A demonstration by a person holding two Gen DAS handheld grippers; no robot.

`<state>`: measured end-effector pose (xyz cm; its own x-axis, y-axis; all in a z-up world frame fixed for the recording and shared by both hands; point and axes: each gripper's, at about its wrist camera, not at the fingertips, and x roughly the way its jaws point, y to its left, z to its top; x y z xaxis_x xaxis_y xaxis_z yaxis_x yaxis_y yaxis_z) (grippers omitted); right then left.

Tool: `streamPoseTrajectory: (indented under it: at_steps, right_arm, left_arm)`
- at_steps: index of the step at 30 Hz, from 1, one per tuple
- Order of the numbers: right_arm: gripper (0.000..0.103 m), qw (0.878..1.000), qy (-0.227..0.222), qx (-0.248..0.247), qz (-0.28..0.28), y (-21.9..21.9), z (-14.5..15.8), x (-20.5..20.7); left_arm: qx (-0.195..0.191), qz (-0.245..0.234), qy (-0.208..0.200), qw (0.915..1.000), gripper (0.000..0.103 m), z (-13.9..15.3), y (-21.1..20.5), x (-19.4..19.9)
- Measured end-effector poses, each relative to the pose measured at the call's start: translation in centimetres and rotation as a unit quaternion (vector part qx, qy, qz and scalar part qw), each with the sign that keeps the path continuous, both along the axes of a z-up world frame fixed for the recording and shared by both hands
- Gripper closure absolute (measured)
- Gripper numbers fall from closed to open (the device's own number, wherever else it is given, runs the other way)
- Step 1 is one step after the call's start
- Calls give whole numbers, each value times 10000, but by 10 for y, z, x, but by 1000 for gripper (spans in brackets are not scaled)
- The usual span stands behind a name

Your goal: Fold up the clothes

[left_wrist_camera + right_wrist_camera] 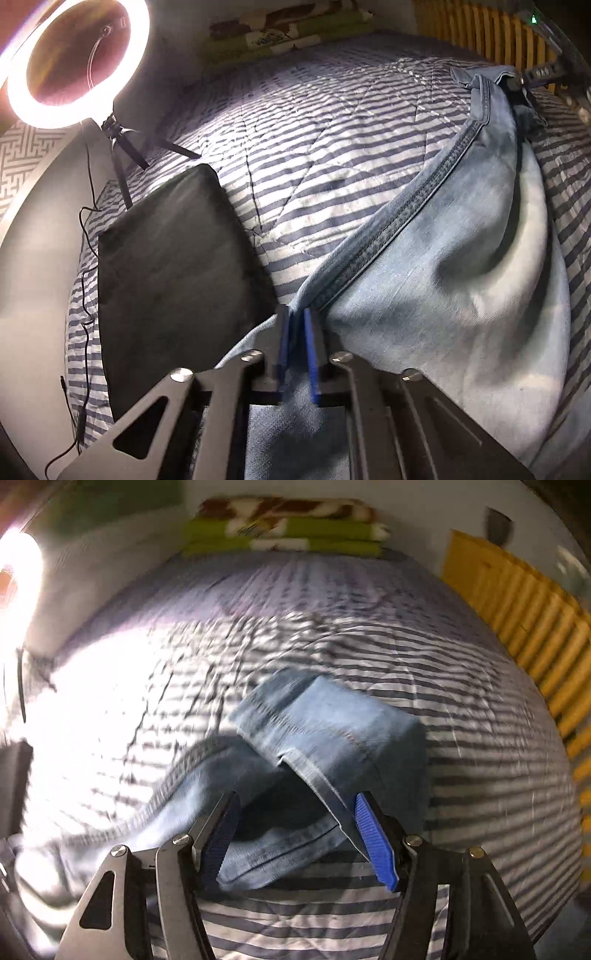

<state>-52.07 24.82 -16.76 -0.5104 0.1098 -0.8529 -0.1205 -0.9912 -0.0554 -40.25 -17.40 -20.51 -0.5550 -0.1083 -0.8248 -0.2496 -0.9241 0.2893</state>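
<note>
Pale blue jeans (443, 277) lie stretched across the striped quilt (314, 147) of a bed, their dark seam running diagonally. My left gripper (296, 314) is shut on the near edge of the denim, right beside that seam, with cloth pinched between the blue pads. In the blurred right wrist view the hemmed end of the jeans (332, 731) lies between the wide-apart fingers of my right gripper (295, 797), which is open. The hem runs close along the right pad (373, 842). The left wrist view shows the right gripper (532, 75) at the far end of the jeans.
A lit ring light (22, 99) on a small tripod stands at the left of the bed, its cable trailing down. A flat black folded item (173, 266) lies beside the jeans. Folded green blankets (284, 535) sit at the far end; a yellow slatted panel (517, 620) runs along the right.
</note>
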Motion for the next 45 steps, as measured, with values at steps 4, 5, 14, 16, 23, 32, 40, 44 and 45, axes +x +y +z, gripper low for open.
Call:
streamPoseTrajectory:
  at_steps: [4, 5, 14, 16, 23, 32, 40, 44, 45]
  right_arm:
    - [52, 9943, 38, 1049, -185, 8, -9, -5]
    - [85, 9947, 54, 958, -361, 19, -7, -7]
    - [100, 9849, 930, 577, -1338, 94, 72, 39]
    - [100, 9803, 1185, 453, -1515, 112, 100, 59]
    - [100, 9583, 2051, 451, -1941, 164, 192, 159]
    - [100, 9543, 2248, 322, -1944, 195, 217, 218]
    - [100, 9658, 1341, -289, -2201, 230, 104, 163]
    - [92, 9720, -434, 75, -2307, 246, 18, 133]
    - [91, 9688, -629, 43, -2396, 249, 5, 134]
  left_arm:
    - [-37, 47, 120, 9999, 100, 1, 0, 0]
    - [-68, 46, 164, 9998, 100, 1, 1, 1]
    - [23, 247, 726, 9971, 101, 48, -7, 17]
    - [56, 292, 850, 9959, 101, 61, -10, 22]
    - [302, 380, 1215, 9914, 101, 105, -20, 56]
    - [316, 219, 1204, 9920, 101, 115, 6, 46]
    - [126, 351, 116, 9992, 101, 36, 21, -2]
    - [-185, 208, -9, 9996, 101, 7, 35, -1]
    - [-238, 180, -2, 9996, 101, 4, 38, -1]
